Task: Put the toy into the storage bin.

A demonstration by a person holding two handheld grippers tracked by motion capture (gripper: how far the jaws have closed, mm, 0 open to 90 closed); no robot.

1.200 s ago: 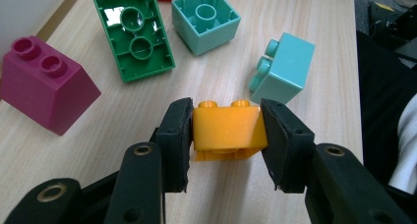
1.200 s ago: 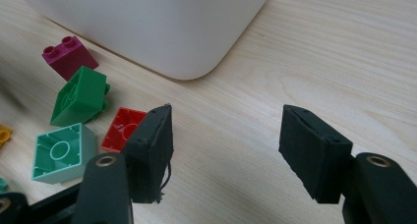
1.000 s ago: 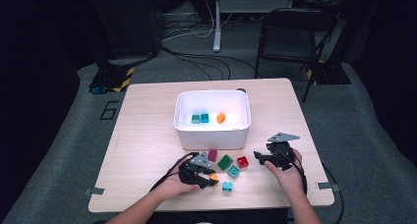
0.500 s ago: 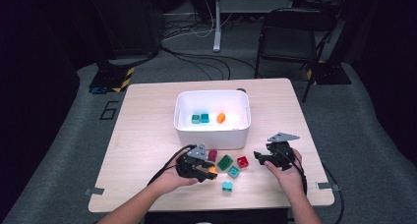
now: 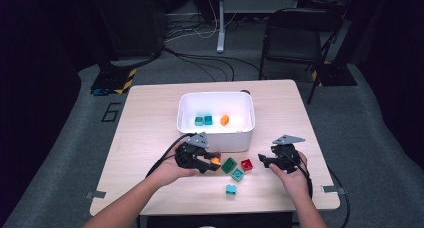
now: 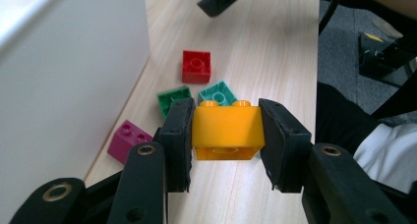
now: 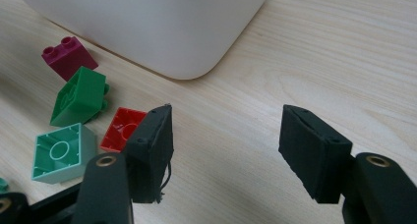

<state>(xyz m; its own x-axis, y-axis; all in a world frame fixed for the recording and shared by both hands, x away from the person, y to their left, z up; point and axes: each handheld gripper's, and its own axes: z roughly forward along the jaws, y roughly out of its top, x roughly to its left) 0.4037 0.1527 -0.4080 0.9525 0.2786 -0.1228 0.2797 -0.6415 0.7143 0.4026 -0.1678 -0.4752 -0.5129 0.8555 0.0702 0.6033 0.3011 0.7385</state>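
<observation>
The table has a wide bare stretch of pale wood on its left, running from the far edge down to the near one, with nothing standing on it. The person's left forearm comes in over the near edge, and the left gripper is lifted just in front of the white bin, close to its near wall. Its jaws pinch an orange brick by its two short sides, studs up, the pads flat against the plastic; in the left gripper view the brick hangs above the wood with the bin's wall close on one side.

Just right of that gripper lies a small cluster: a magenta brick close against the bin wall, a green brick, a teal brick and a red brick, near one another, with a light blue brick a little apart towards the near edge. Inside the bin lie two teal blocks and an orange block, with free floor around them.

Farther right, the right gripper rests low over the table, its jaws spread wide with bare wood between them, the red brick just beside its left jaw. Beyond it the tabletop is open to the right edge.
</observation>
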